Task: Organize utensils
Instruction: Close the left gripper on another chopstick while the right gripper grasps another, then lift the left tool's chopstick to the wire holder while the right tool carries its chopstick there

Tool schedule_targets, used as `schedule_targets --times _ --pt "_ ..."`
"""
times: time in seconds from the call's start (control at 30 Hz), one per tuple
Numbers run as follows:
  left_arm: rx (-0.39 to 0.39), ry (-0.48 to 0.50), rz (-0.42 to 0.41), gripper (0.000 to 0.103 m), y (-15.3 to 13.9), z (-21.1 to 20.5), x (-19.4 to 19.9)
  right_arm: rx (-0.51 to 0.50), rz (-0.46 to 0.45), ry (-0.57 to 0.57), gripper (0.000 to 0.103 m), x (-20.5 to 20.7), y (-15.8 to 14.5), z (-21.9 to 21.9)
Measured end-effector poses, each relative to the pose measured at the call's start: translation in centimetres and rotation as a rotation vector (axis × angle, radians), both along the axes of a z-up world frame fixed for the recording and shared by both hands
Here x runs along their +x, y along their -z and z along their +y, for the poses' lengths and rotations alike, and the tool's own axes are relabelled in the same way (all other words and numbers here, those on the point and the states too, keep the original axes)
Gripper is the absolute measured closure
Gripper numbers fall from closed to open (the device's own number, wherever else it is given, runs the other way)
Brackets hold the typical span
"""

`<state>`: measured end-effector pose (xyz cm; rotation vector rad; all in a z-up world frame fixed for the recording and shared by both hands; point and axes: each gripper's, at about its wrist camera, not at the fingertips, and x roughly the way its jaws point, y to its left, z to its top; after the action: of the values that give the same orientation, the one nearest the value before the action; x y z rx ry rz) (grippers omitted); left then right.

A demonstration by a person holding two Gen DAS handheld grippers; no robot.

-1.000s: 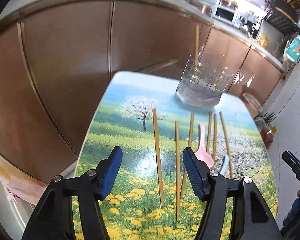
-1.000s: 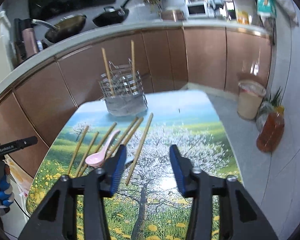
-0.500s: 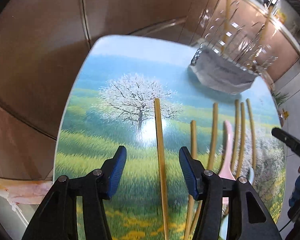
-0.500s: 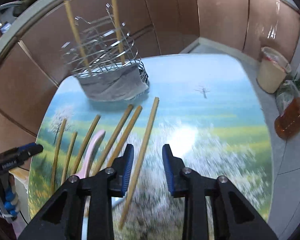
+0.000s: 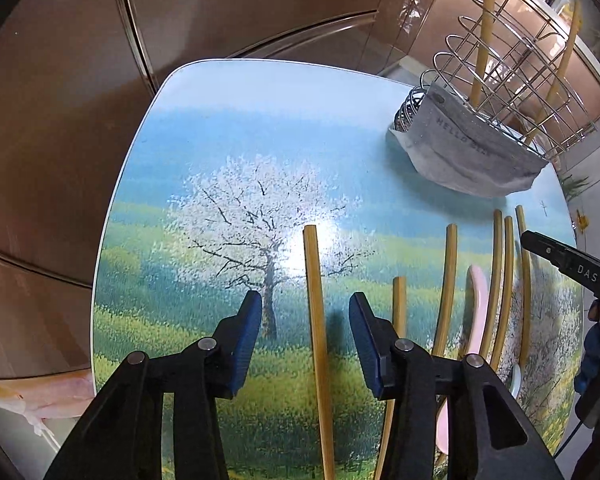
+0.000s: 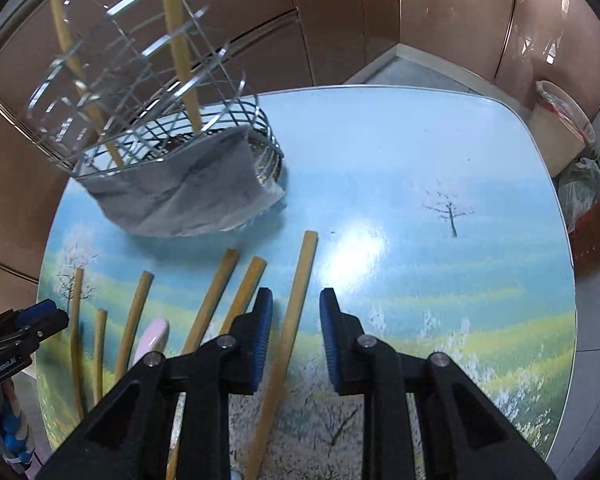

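Note:
Several bamboo chopsticks and a pink spoon (image 5: 476,312) lie side by side on the landscape-print table (image 5: 228,128). My left gripper (image 5: 305,312) is open, low over the leftmost chopstick (image 5: 314,300), which runs between its jaws. My right gripper (image 6: 296,312) is open, astride the rightmost chopstick (image 6: 296,304). A wire utensil basket (image 6: 148,120) with a grey cloth (image 6: 180,192) on its front holds two upright chopsticks; it also shows in the left wrist view (image 5: 512,68). The spoon shows in the right wrist view (image 6: 152,338).
Brown cabinet fronts (image 5: 240,4) stand behind the table. A bin (image 6: 560,120) and an orange bottle (image 6: 598,232) stand on the floor to the right. The right gripper's tip (image 5: 568,268) shows at the left wrist view's right edge.
Both grippers have moved forward and down toward the table. Each now has a chopstick between its open jaws. The right jaws have narrowed.

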<state>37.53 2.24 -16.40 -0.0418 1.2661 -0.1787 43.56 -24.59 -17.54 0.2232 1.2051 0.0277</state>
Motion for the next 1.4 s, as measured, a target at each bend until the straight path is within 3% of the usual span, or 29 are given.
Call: schedule_targets --times 0.43,0.73,1.1,1.23,1.4 --pt "0.015 0.006 0.036 0.073 1.5 -0.6 1.2 -0.086 0.019 -0.070 0.093 1.6 0.1 1.0" --pt "0.060 0.033 0.021 0.091 2.0 -0.7 3.2 -0.142 0.029 -0.177 0.096 -0.1 0.3 2.3" --pt "0.092 0.061 -0.002 0.096 2.2 -1.2 2.9 -0.138 0.033 -0.207 0.096 -3.0 0.1 1.9" --pt "0.070 0.021 -0.051 0.097 1.9 0.0 2.0 -0.107 -0.026 -0.197 0.096 -4.4 -0.8 1.2" --pt "0.020 -0.017 -0.173 0.097 -1.6 1.5 -1.2 -0.050 -0.184 -0.174 0.096 -7.7 -4.4 -0.1"
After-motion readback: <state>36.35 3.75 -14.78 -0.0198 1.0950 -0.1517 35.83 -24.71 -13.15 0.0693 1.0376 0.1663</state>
